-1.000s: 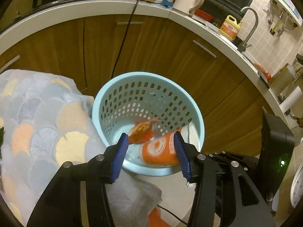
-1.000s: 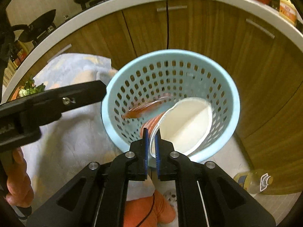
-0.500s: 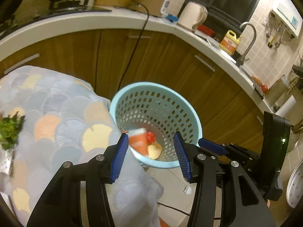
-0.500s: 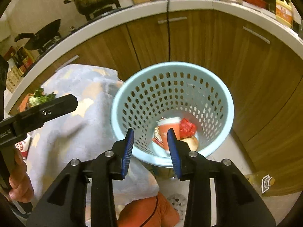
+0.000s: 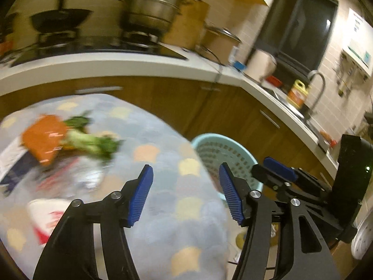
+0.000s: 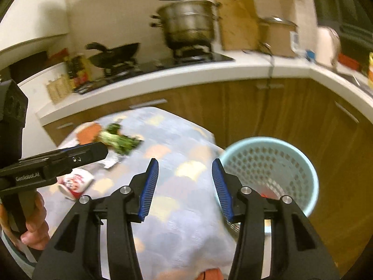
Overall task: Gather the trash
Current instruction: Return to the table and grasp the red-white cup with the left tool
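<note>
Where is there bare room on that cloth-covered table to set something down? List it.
Free: the tablecloth between the greens and the blue basket, and the near patch under both open, empty grippers. Crowded: the far left, around the greens, orange wrapper and red-and-white cup.

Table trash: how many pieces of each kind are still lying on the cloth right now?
Orange wrapper: 1
Leafy greens: 1
Red and white cup: 1
Crumpled foil scrap: 1
Total: 4; the left wrist view is blurred, so more may hide there.
</note>
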`<action>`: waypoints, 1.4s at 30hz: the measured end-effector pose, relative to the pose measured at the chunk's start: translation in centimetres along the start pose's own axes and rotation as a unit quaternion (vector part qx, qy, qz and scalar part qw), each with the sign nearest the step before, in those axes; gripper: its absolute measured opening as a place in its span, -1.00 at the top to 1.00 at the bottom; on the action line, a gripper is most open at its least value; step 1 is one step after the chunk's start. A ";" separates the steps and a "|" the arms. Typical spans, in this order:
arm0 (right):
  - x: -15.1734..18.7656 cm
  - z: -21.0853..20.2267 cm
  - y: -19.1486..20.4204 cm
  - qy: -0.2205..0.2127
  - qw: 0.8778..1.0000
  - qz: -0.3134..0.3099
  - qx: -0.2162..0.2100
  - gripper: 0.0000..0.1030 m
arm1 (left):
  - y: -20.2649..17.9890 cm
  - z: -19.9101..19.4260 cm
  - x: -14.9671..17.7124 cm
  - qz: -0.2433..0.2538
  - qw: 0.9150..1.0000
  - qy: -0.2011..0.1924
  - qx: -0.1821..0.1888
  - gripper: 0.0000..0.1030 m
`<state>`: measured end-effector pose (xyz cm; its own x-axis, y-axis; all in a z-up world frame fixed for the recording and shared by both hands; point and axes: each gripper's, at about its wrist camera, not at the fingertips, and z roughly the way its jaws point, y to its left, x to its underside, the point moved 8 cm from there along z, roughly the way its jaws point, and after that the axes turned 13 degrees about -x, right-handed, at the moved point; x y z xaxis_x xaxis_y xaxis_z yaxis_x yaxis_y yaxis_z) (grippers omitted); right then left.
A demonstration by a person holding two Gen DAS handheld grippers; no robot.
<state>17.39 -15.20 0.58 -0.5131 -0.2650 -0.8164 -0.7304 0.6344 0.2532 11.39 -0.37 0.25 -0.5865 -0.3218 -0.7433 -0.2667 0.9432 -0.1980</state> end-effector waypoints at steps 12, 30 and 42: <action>0.3 4.1 9.9 0.018 0.994 -0.072 -0.086 0.13 | 13.1 -4.8 3.0 -0.079 0.988 -0.011 -0.129 -0.30; 5.8 12.4 11.8 0.079 0.990 -0.051 -0.104 0.13 | 17.0 0.9 7.7 -0.127 0.979 0.049 -0.153 -0.32; 6.2 12.6 12.2 0.082 0.988 -0.055 -0.115 0.08 | 16.7 2.2 8.4 -0.156 0.981 0.053 -0.106 -0.17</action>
<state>11.02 0.03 -7.93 -0.4762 -0.4490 -0.7560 -0.8599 0.4176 0.2936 3.69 12.87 -10.72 -0.5242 -0.6097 -0.5945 -0.5926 0.7625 -0.2595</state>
